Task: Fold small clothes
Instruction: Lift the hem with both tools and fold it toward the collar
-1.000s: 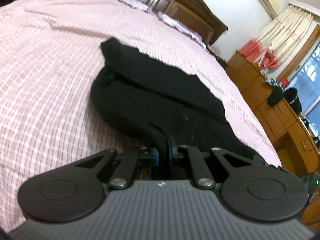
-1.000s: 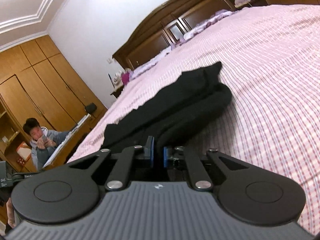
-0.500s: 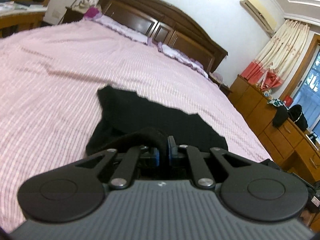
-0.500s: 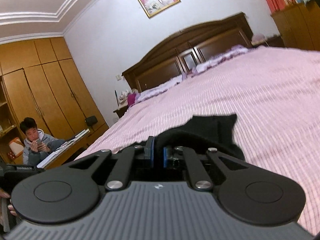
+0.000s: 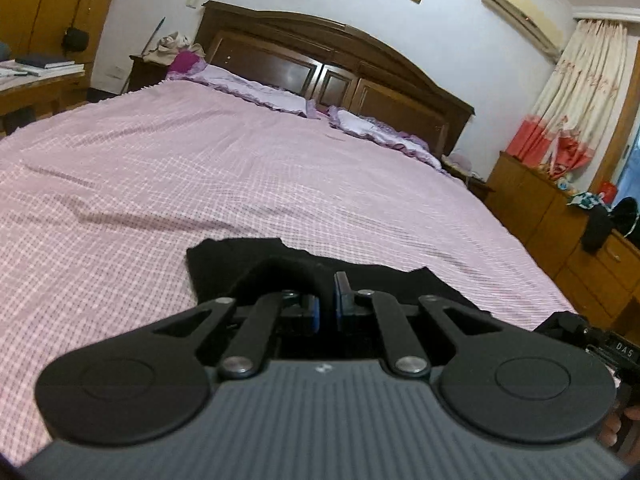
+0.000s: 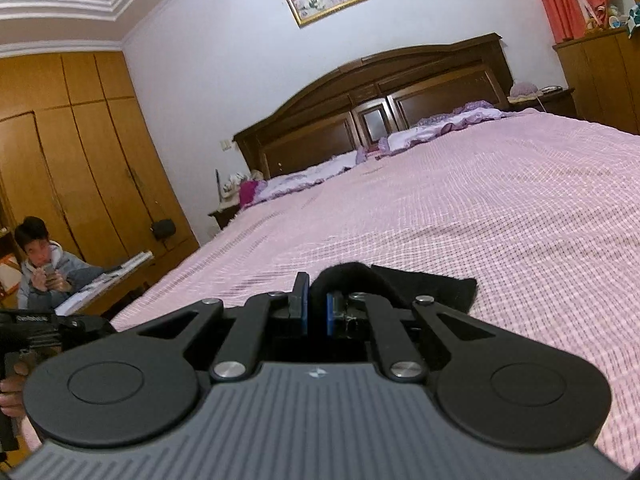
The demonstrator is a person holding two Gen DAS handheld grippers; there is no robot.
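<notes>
Both tongs clamped on the black garment [image 5: 240, 264], each pinching a raised fold of it: left tongs [image 5: 327, 307] narrow with dark cloth between the blue pads [image 5: 315, 312], right tongs [image 6: 317, 312] same deal, fabric humped up over the tips. Rest of the garment lying flat on the pink checked bed [image 5: 200, 168], down near the foot edge. Purple pillows [image 5: 276, 92] way off by the headboard [image 5: 340, 68].

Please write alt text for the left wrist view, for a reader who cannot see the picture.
The left tool is shut on a fold of a black garment, the rest of which lies flat on a pink checked bedspread. Beyond it are lilac pillows and a dark wooden headboard.
</notes>
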